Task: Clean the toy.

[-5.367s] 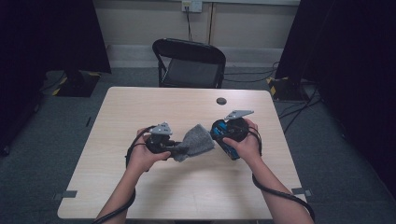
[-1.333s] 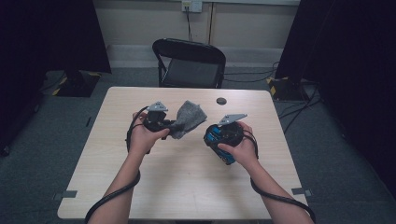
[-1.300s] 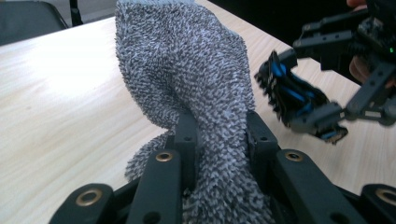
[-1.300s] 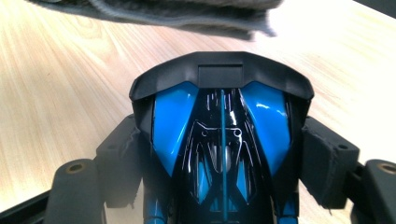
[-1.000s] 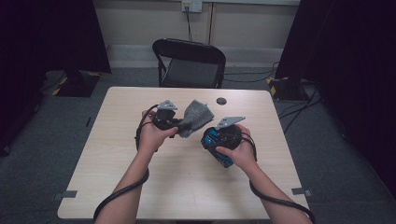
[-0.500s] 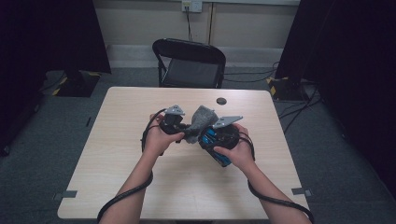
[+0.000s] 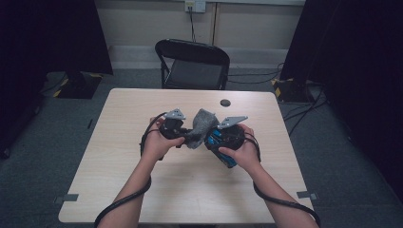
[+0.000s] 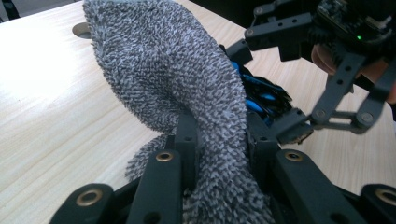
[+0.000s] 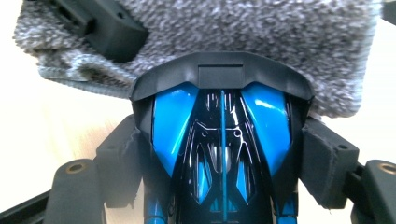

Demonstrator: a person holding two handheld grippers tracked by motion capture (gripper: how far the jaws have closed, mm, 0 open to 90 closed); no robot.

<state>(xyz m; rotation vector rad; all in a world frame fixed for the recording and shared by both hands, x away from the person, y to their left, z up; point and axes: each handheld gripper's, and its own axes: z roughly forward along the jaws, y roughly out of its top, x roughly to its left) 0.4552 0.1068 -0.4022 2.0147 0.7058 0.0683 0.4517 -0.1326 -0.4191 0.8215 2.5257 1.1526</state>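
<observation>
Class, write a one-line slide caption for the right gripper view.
Right gripper clamps a blue-and-black toy car against a grey fuzzy cloth.

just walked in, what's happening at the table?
A person at a table works with a hand-held gripper in each hand. The left gripper is shut on a fuzzy grey cloth. The right gripper is clamped on a blue-and-black toy car. Both are held together above mid-table, with the cloth against the car's end, apparently wiping it. A small dark disc lies on the far side.
</observation>
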